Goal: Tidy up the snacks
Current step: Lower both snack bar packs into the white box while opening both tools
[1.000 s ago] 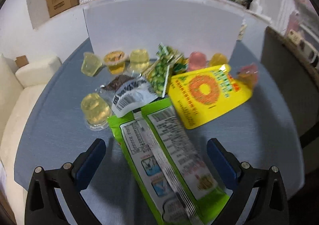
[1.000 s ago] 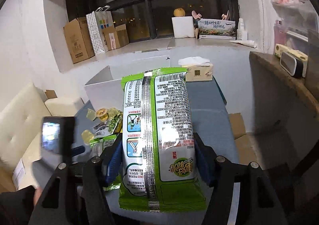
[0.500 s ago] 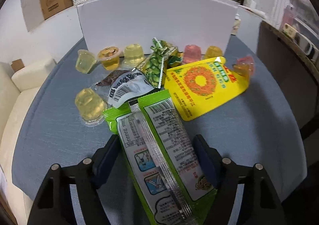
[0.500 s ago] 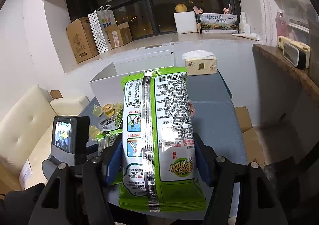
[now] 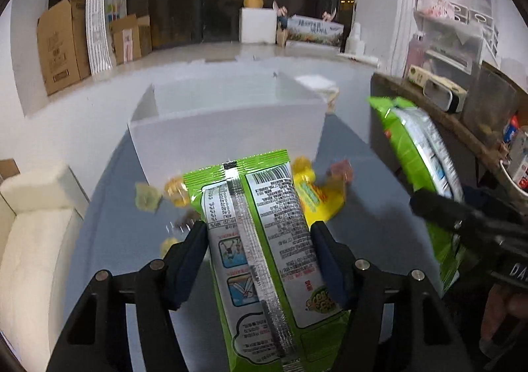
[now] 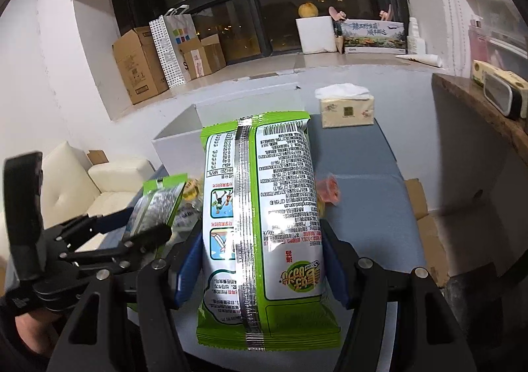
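Snack packs: two matching green bags are now in hand, one per gripper. Half a second ago the left gripper [image 5: 259,259] was closing round a green pack lying flat on the blue table [image 5: 356,174] at the near edge of the pile; now that left green pack [image 5: 260,240] is off the surface, raised and tipped up in the lower centre of the left view, with the white box [image 5: 227,127] showing open-topped in mid frame behind it. Likely meaning: pick done, the carry to the box comes next. Left jaws are closed onto the pack, blue pads pressing both long edges, seam side facing the camera. The right gripper [image 6: 260,269] is clamped the same way on the right green pack [image 6: 264,207], centre of the right view, unchanged from the earlier frames and held above the table. In the left view that pack appears blurred at right of frame. Leftover snacks sit on the table just before the box: yellow bag [image 5: 313,200], jelly cups [image 5: 147,197], partly hidden and motion-blurred. A tissue box [image 6: 346,111] sits at the table's far end, upper right of centre.
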Action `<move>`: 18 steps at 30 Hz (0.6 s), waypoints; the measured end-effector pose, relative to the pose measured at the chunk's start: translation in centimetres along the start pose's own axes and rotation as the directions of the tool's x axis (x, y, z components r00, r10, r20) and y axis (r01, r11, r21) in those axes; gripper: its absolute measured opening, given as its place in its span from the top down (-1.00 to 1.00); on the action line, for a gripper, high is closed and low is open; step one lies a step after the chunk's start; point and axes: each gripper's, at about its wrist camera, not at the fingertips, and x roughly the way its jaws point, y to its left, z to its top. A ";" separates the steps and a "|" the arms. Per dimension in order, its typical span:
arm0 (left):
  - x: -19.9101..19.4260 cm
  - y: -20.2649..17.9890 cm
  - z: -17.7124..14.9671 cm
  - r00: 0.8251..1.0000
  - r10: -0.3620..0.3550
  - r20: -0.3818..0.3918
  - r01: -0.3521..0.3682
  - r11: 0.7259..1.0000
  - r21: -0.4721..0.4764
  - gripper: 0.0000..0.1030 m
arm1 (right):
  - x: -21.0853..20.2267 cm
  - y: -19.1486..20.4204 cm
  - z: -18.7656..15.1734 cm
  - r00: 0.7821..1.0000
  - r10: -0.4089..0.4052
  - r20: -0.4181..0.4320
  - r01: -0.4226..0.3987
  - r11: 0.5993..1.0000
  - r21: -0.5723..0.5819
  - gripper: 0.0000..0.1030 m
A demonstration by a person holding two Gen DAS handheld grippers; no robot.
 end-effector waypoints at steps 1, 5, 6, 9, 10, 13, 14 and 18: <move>-0.1 0.3 0.6 1.000 -0.002 0.007 0.002 1.000 0.005 -0.33 | 0.2 0.2 0.5 1.000 0.001 0.005 -0.001 1.000 -0.003 -0.34; 0.4 1.8 4.1 0.999 -0.009 0.031 0.008 0.999 0.036 -0.33 | 1.9 0.9 3.4 1.000 0.021 0.021 -0.020 0.999 -0.027 -0.34; 0.7 2.1 5.1 0.999 -0.024 0.039 0.022 0.998 0.055 -0.33 | 2.5 1.0 4.3 0.999 0.022 0.025 -0.021 0.999 -0.037 -0.34; 1.9 3.2 8.4 0.998 -0.003 0.058 -0.002 0.996 0.093 -0.33 | 4.9 0.8 7.8 0.999 0.032 0.036 -0.032 0.999 -0.020 -0.34; 2.5 3.8 9.7 0.998 -0.017 0.061 0.011 0.996 0.089 -0.33 | 5.7 0.6 8.9 0.998 0.044 0.040 -0.044 0.999 -0.001 -0.34; 4.5 5.8 13.6 0.998 -0.014 0.067 0.009 0.998 0.065 -0.33 | 8.8 0.3 12.6 0.997 0.058 0.042 -0.059 0.998 0.036 -0.34; 5.4 6.3 14.6 0.998 -0.003 0.064 -0.001 0.998 0.069 -0.33 | 10.0 0.3 13.7 0.997 0.061 0.038 -0.063 0.997 0.039 -0.34; 9.4 8.7 18.2 0.999 -0.004 0.036 0.003 0.999 0.032 -0.33 | 14.7 0.4 17.7 0.998 0.054 0.010 -0.055 0.997 0.052 -0.34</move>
